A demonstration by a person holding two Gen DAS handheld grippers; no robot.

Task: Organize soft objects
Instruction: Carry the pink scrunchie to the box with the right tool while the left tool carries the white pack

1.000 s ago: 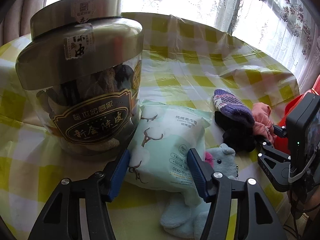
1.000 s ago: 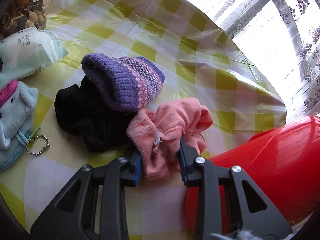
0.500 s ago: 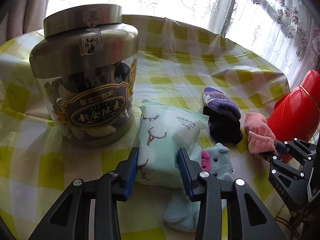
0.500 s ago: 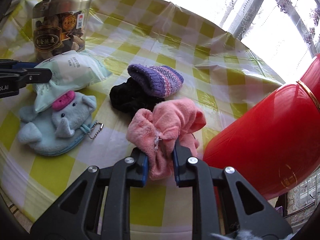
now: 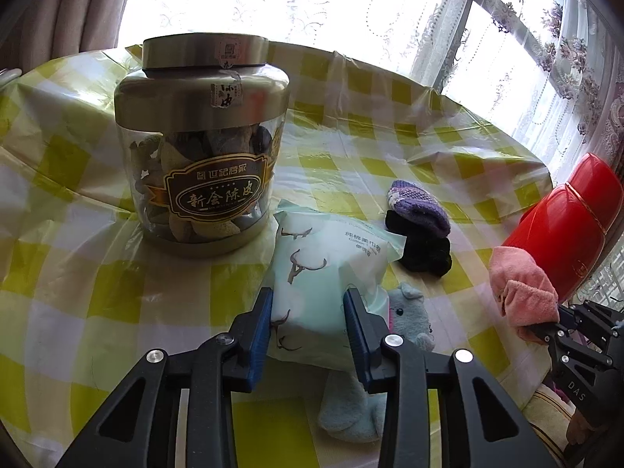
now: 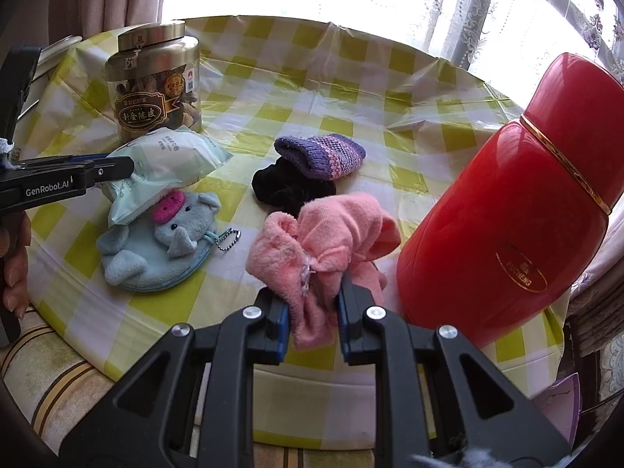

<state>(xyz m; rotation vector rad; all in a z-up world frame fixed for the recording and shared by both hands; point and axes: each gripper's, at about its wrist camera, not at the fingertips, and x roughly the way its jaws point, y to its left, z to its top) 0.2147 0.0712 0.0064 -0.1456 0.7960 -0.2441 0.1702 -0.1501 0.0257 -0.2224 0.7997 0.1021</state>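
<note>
Left claw point(image 5: 308, 312) is seen at lower centre of its view, jaws closing on the pack point(image 5: 327, 269), pads pressed on both its sides. The pack's far end rests on the table point(image 5: 97, 292), just right of the jar point(image 5: 202, 148), partly over the elephant point(image 5: 409, 312). Right claw point(image 6: 312, 314) is clamped on the pink cloth point(image 6: 323, 234), held off the table at centre of the right view, beside the flask point(image 6: 507, 210). The purple sock point(image 6: 323, 154) is laid on the black cloth point(image 6: 288, 191), above centre in the frame. The elephant's chain point(image 6: 230, 240) is spread toward the pink cloth.
</note>
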